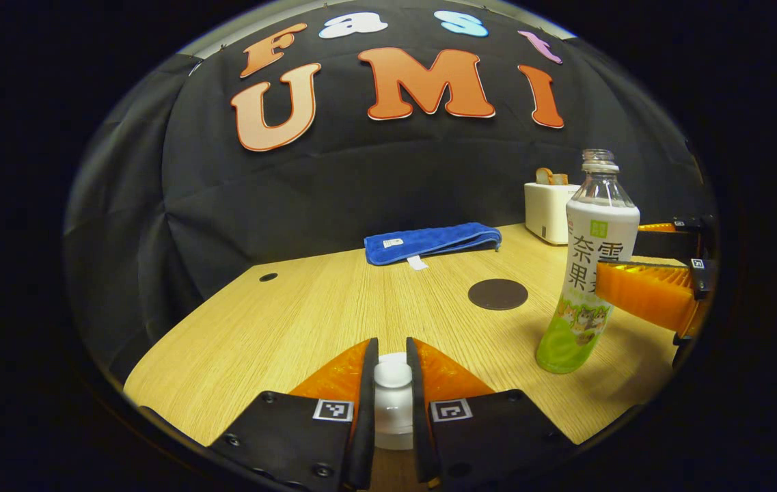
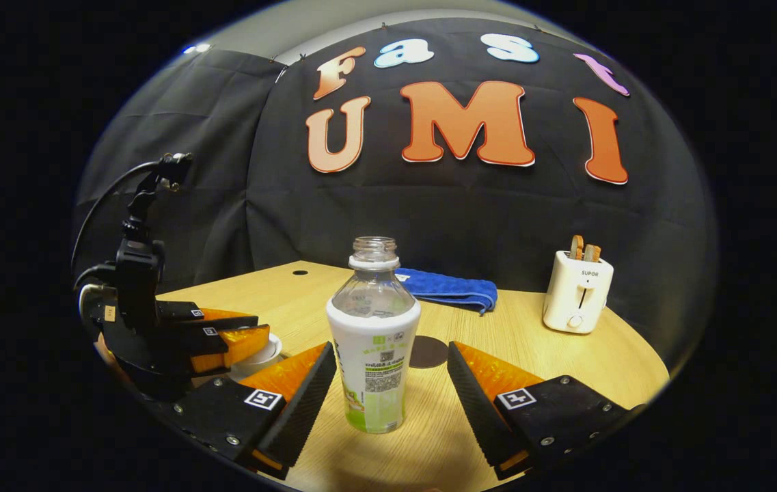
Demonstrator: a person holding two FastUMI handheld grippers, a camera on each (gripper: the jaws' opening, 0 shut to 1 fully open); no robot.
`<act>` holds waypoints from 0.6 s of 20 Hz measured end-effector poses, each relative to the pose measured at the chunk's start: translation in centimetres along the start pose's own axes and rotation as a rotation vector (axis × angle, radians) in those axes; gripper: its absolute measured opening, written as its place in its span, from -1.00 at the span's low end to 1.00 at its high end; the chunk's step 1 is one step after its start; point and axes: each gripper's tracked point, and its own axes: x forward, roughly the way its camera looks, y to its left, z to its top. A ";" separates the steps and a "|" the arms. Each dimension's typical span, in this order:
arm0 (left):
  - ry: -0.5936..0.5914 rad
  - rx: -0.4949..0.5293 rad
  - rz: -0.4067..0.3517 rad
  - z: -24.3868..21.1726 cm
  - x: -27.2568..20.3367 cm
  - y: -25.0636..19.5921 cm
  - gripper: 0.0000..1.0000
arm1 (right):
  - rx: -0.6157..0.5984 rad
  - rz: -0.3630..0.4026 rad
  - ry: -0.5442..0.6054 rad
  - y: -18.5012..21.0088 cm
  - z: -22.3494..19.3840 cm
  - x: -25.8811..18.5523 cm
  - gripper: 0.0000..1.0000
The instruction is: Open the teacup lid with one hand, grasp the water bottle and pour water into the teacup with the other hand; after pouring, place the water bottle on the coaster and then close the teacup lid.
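Note:
My left gripper [image 1: 392,347] is shut on the white knob of the teacup lid [image 1: 393,383], both fingers pressing its sides. In the right gripper view the left gripper [image 2: 255,336] hovers low over the white teacup [image 2: 266,357] at the table's left. The uncapped water bottle [image 2: 374,342], clear on top with a white and green label, stands upright between the spread fingers of my right gripper [image 2: 389,347], which is open. The left gripper view shows the bottle [image 1: 590,273] and the right gripper [image 1: 641,290] beside it. A dark round coaster [image 1: 497,294] lies behind the bottle.
A folded blue towel [image 1: 432,242] lies at the back of the wooden table [image 1: 279,321]. A white toaster [image 2: 578,290] with toast in it stands at the back right. The coaster [image 2: 428,352] sits just beyond the bottle. A small hole [image 1: 268,277] marks the far left of the tabletop.

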 end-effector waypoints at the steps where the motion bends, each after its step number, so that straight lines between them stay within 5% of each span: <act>1: -0.009 0.000 -0.004 0.2 -0.1 -0.1 -0.46 | 0.000 0.003 0.005 0.2 -0.2 0.1 0.96; 12: -0.090 -0.051 0.069 2.3 -1.4 3.7 -0.46 | -0.029 0.006 0.107 1.7 -3.1 2.4 0.83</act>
